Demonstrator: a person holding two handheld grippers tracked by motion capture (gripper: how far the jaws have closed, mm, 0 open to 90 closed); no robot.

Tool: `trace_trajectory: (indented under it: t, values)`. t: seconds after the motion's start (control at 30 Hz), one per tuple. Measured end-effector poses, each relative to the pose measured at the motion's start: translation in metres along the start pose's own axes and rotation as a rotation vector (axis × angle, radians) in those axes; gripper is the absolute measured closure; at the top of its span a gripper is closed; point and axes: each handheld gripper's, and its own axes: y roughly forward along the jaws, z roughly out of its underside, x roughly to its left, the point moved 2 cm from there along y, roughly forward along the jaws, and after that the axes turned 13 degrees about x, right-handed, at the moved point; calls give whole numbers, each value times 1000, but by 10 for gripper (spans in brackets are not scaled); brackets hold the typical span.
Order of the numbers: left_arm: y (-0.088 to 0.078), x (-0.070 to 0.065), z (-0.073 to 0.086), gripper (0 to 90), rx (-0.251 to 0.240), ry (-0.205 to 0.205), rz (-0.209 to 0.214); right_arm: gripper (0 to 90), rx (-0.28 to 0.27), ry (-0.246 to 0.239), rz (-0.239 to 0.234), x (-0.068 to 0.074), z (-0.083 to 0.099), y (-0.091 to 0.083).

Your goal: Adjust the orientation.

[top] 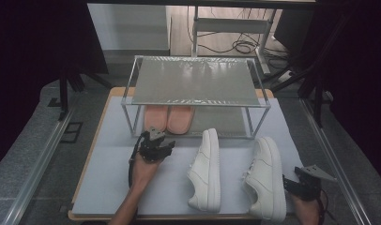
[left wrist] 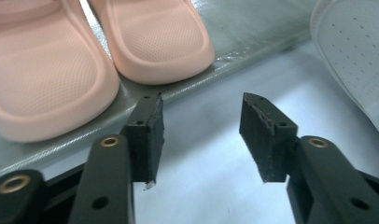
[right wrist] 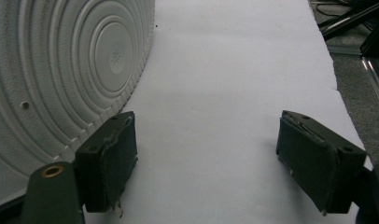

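Note:
A pair of pink slippers (top: 169,118) sits on the lower shelf of a metal rack (top: 195,79), toes toward me. My left gripper (top: 155,136) hovers just in front of them, open with nothing between its jaws (left wrist: 201,135); both slipper toes (left wrist: 155,37) lie close ahead. Two white sneakers rest on the mat: one in the middle (top: 206,168), one to the right (top: 266,178). My right gripper (top: 294,183) is beside the right sneaker's heel, open and empty (right wrist: 206,158). That sneaker's ribbed sole (right wrist: 61,60) stands just left of the left jaw.
A white mat (top: 113,178) covers the wooden table. The rack's top shelf (top: 193,77) is bare. The toe of the middle sneaker (left wrist: 351,51) lies right of my left gripper. Dark stands and cables are on the floor behind the table.

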Motion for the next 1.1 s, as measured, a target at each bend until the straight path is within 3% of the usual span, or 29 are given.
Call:
trace_trajectory:
  t: [0.33,0.63,0.87,1.1]
  values:
    - [-24,6,16,330,-19,-20,2,205,0,-7,11,1,0,0]
    - [-34,5,35,167,7,-37,-24,206,10,-15,23,2,0,0]
    - [-39,8,56,148,33,-46,11,207,8,-15,27,3,0,1]
    - [-37,13,78,141,78,-39,7,207,8,-15,26,3,0,1]
